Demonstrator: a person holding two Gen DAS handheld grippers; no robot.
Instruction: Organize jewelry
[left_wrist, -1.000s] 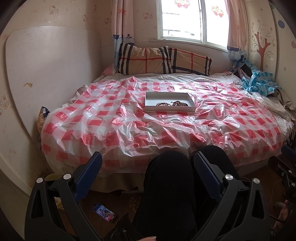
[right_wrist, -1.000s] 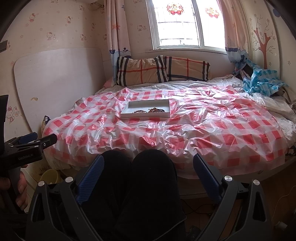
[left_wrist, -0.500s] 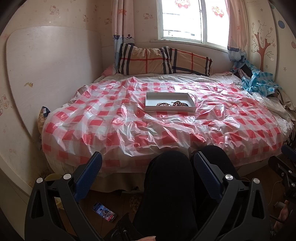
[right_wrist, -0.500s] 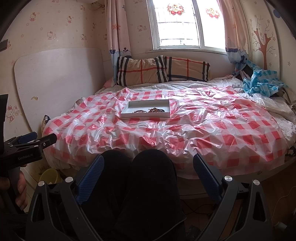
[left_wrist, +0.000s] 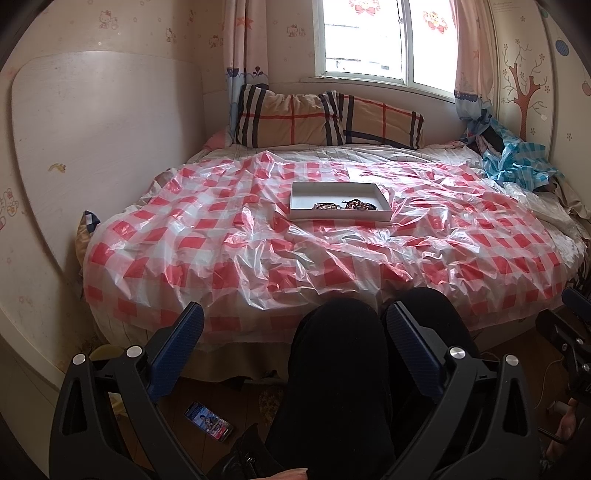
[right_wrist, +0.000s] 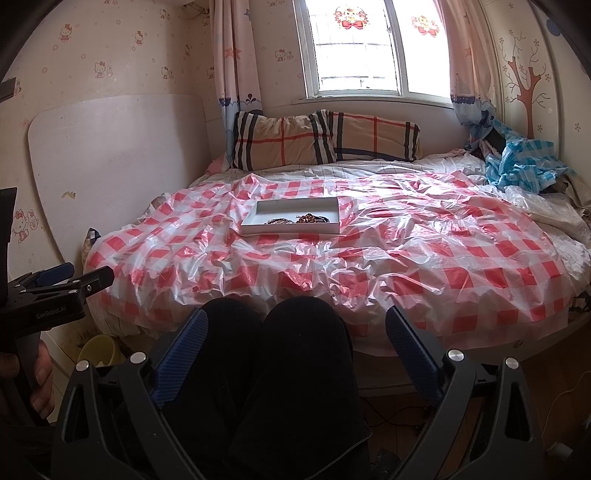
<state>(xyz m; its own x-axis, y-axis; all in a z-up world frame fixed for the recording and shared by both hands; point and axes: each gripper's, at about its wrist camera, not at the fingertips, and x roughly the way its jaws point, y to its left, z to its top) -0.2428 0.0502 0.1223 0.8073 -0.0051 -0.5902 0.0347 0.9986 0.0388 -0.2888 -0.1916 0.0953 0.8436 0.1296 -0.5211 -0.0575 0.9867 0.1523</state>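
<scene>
Jewelry, 2 dark beaded bracelets (left_wrist: 343, 205), sits in my shallow white cardboard tray (left_wrist: 340, 216) at 12 o'clock; light, limp, slippery, so I'd pinch 1 strand; both my claws, left gripper (left_wrist: 293, 334) and right gripper (right_wrist: 295, 336), gape empty.

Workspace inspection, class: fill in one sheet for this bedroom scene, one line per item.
Surface: bed under a crumpled red-and-white checked plastic sheet.
Job's things: white tray on the sheet, dark jewelry bunched at its near edge.
Clutter: blue checked cloth at the bed's far right; phone on the floor.
Grippers: left gripper and right gripper both open, empty, above the person's knees.
Cables: thin cord on the floor at right, unclear.
Surroundings: plaid pillows, window, board against the wall.
</scene>
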